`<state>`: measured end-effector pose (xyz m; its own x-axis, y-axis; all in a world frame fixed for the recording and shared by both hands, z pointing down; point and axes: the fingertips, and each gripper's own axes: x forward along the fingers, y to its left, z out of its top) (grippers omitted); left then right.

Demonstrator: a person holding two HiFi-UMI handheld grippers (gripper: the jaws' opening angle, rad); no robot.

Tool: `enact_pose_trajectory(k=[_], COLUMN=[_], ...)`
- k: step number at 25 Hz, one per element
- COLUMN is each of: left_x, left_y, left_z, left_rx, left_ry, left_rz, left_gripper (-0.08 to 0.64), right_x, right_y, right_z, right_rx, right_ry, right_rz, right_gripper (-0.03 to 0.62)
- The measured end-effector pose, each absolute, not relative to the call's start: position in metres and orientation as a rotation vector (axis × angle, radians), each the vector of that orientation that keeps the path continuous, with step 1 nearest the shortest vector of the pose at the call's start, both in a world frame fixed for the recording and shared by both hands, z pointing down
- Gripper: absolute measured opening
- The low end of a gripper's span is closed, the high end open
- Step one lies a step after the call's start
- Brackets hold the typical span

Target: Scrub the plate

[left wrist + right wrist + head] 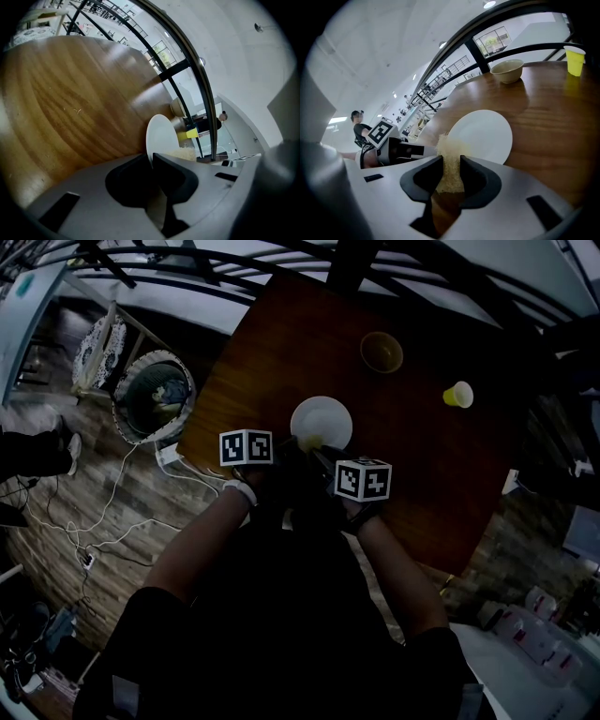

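Observation:
A white plate (323, 418) lies on the brown wooden table (281, 343), just beyond both grippers. In the left gripper view the plate (161, 135) has its near rim pinched between the jaws of my left gripper (151, 157), which is shut on it. My right gripper (450, 161) is shut on a pale yellow scrub sponge (449, 150). The sponge rests against the near edge of the plate (483, 133). From the head view, the left gripper (284, 448) and right gripper (315, 454) meet at the plate's near rim, with the sponge (308, 441) between them.
A tan bowl (382, 352) and a yellow cup (457, 395) stand farther back on the table. A round basket (153, 397) and loose cables (112, 512) are on the floor to the left. A black railing (394, 268) runs behind the table.

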<state>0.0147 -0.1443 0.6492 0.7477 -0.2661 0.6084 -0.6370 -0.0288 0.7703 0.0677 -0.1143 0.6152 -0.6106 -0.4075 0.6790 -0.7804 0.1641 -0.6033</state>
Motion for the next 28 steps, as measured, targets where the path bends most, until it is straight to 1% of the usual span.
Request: enact_pose_trajectory(k=[15, 28], left_x=[0.018, 0.018], left_y=[-0.15, -0.15], left_z=[0.649, 0.649], left_rx=[1.603, 1.591], left_ry=[-0.741, -0.735], left_rz=[0.344, 0.332], left_gripper=[0.049, 0.049], right_x=[0.14, 0.159], right_y=[-0.14, -0.145], right_z=[0.614, 0.614], right_rx=[1.323, 1.4], right_ry=[-2.024, -1.991], right_rz=[1.43, 1.438], right_gripper=[0.127, 0.127])
